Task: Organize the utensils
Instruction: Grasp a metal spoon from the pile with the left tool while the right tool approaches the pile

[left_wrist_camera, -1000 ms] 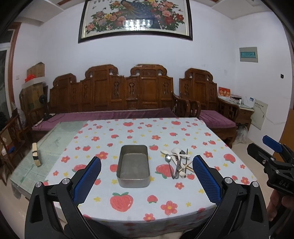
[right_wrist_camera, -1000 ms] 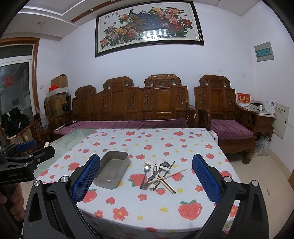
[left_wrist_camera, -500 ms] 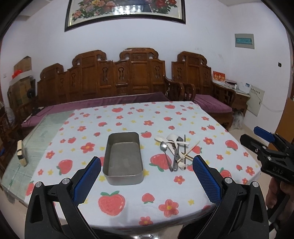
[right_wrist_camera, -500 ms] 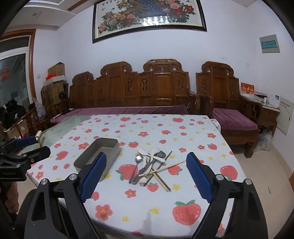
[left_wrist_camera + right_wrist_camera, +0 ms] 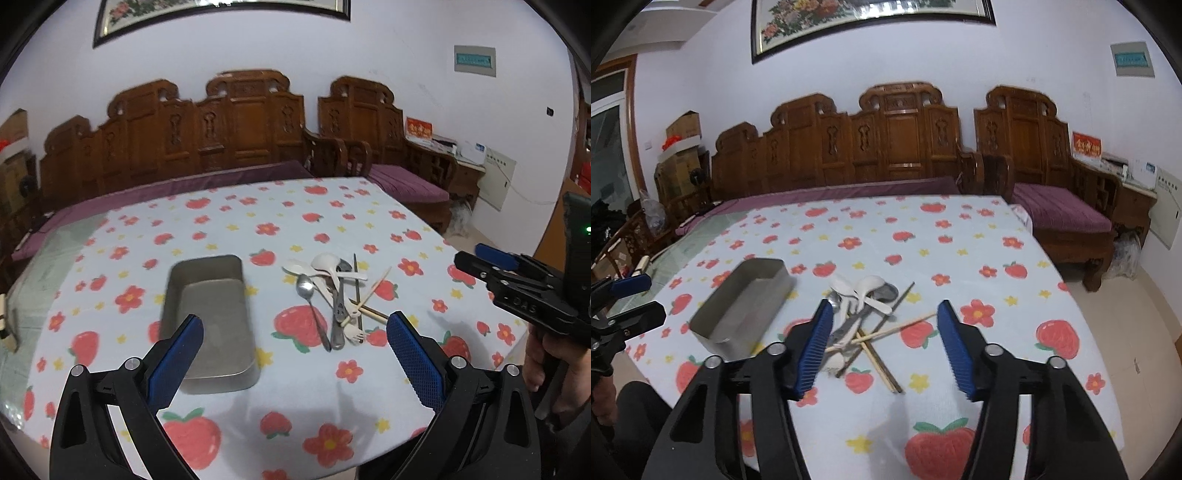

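The utensils (image 5: pixel 864 314) lie in a loose crossed pile on the strawberry-print tablecloth (image 5: pixel 960 236), just to the right of an empty metal tray (image 5: pixel 738 310) that stands apart from them. The pile holds white spoons (image 5: pixel 325 264), a metal spoon (image 5: pixel 306 291), a small white fork (image 5: pixel 354 334) and wooden chopsticks (image 5: pixel 886 332); most handles run roughly toward the near table edge, while the chopsticks cross them at a slant. The right gripper (image 5: pixel 882 347) points down at this pile, which shows directly ahead between its two blue pads (image 5: pixel 816 343); its jaws are closing, yet the pads press on nothing and appear to hang short of and above the pile. In the right wrist view the spoon handles run nearly along the gripper's line of sight, so the jaws would close across them, whereas the chopsticks lie more nearly across the gap. The left gripper (image 5: pixel 295 354) has its jaws wide apart and empty, with its left pad over the near end of the tray and the pile ahead and to the right. By this layout the right hand appears nearer to the utensils and the left nearer to the tray. The tray's long axis runs away from the near edge, roughly parallel to the spoon handles, so a utensil would likely need little turning to lie inside.
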A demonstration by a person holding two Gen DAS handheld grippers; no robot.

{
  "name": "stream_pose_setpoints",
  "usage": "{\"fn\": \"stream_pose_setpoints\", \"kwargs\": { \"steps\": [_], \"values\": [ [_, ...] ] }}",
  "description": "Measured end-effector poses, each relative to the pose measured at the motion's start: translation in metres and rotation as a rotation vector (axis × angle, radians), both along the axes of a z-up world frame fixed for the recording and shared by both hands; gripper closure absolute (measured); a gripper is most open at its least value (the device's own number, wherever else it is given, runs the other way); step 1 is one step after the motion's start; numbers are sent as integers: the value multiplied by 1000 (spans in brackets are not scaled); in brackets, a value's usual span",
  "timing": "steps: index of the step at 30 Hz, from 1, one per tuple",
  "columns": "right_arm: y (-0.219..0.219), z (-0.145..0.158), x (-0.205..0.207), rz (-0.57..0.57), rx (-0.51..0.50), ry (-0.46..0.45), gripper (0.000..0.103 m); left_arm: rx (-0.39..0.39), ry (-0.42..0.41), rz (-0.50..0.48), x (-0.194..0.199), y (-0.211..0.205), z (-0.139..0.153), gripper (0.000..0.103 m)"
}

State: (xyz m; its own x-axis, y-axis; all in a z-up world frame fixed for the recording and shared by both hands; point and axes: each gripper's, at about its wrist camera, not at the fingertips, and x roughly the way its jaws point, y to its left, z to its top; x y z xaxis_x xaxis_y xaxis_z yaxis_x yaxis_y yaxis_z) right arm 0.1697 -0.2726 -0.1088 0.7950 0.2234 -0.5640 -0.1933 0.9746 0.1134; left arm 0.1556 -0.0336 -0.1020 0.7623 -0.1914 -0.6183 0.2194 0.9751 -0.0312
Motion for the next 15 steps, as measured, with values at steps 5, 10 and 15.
{"fn": "stream_pose_setpoints", "kwargs": {
  "steps": [5, 10, 15],
  "values": [
    [-3, -31, 30, 11, 24, 72, 49, 10, 67, -37, 26, -14, -26, 16],
    [0, -56, 48, 27, 33, 116, 50, 22, 123, -65, 45, -27, -49, 25],
    [12, -77, 61, 83, 26, 159, 57, 39, 180, -60, 66, -36, -74, 31]
  ]
}}
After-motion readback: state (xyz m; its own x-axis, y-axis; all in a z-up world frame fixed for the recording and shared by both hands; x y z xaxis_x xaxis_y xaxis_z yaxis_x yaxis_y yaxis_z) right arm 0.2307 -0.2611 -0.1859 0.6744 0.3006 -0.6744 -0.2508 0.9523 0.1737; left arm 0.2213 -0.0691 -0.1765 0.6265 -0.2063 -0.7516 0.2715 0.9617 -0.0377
